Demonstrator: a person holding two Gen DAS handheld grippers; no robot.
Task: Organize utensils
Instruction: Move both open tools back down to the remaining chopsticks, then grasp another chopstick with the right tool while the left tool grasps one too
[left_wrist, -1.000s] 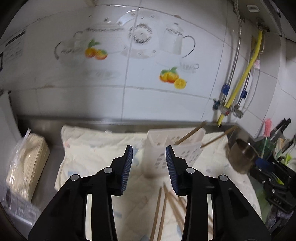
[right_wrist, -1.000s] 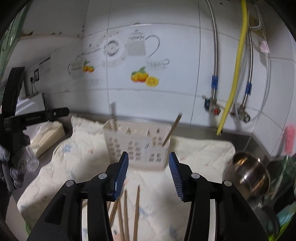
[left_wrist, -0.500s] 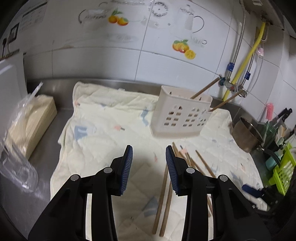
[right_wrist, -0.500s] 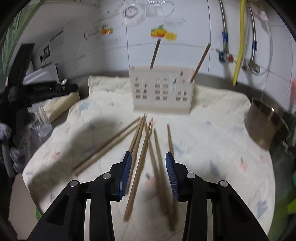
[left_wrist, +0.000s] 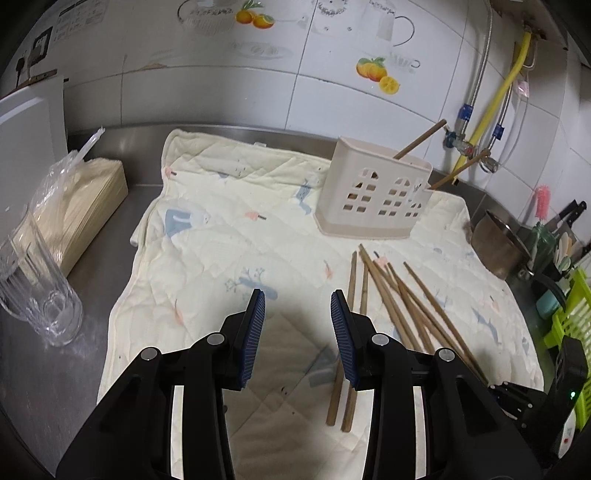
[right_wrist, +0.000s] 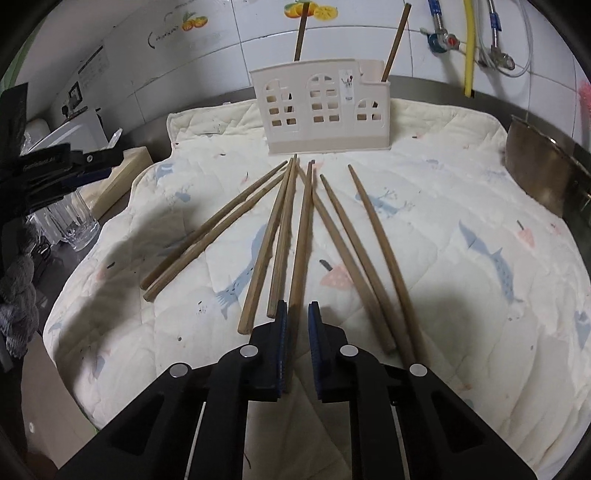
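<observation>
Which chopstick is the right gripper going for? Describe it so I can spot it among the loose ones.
Start at the cream utensil holder at the back of the quilted mat; loose chopsticks fan out in front of it. The target chopstick runs nearly straight from below the holder's middle down between the fingers of the right gripper. It is the only one whose near end lies between them.

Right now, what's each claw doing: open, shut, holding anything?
Left claw: open, empty, above the cloth.
Right claw: narrowed around one chopstick; full contact cannot be told.
</observation>
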